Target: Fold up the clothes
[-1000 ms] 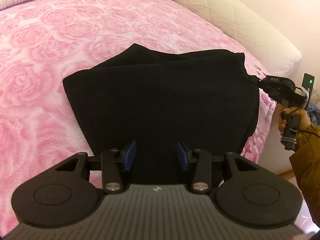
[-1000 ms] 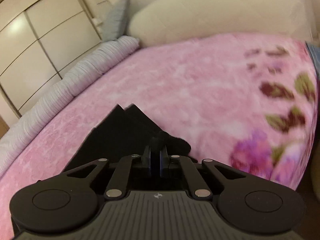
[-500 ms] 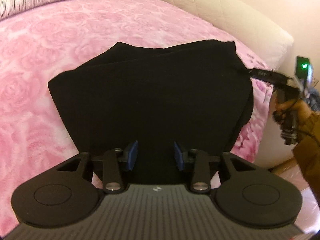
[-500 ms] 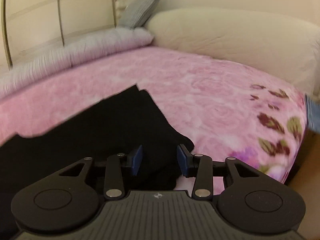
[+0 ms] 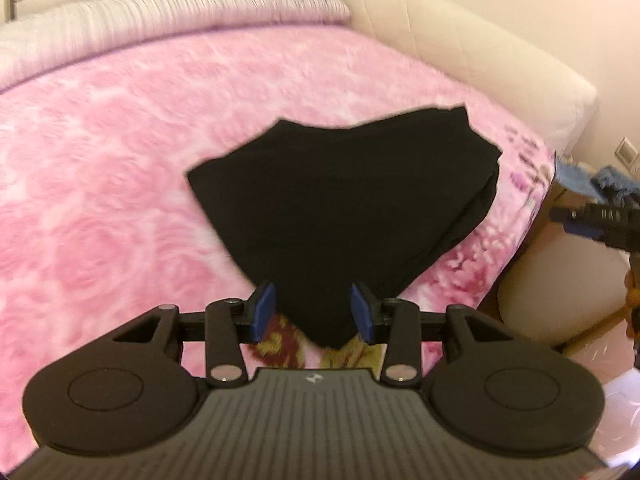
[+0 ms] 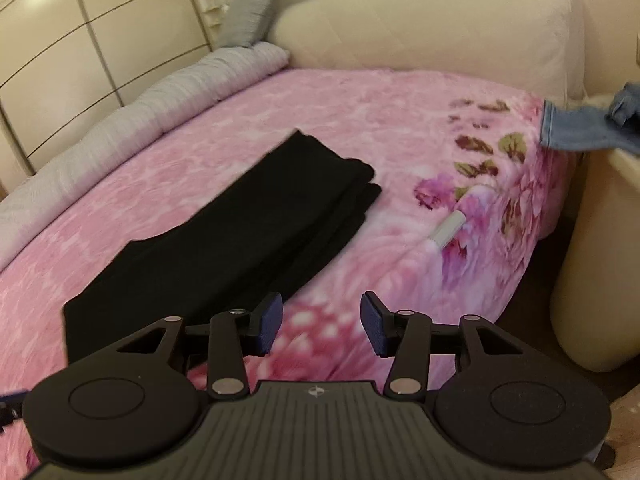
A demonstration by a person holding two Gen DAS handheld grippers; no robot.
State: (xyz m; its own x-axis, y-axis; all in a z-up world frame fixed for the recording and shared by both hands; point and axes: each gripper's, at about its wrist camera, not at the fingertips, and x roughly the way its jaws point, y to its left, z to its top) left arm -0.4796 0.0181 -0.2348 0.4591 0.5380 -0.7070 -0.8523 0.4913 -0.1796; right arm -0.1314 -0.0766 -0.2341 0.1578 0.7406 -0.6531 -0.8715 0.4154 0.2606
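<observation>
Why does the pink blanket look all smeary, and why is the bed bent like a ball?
Left wrist view: the pink blanket is smeared by motion blur, and the black garment is too dark to show folds. Right wrist view: sharper, though the fisheye lens bows the bed and the wardrobe, which has a soft glare patch.

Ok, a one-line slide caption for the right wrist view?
Right gripper open and empty above the pink floral blanket, beside the folded black garment.

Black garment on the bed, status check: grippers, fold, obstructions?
Left gripper open. Right gripper has just been opening, nothing between its jaws. Black garment folded flat on pink blanket. Nothing in the way.
</observation>
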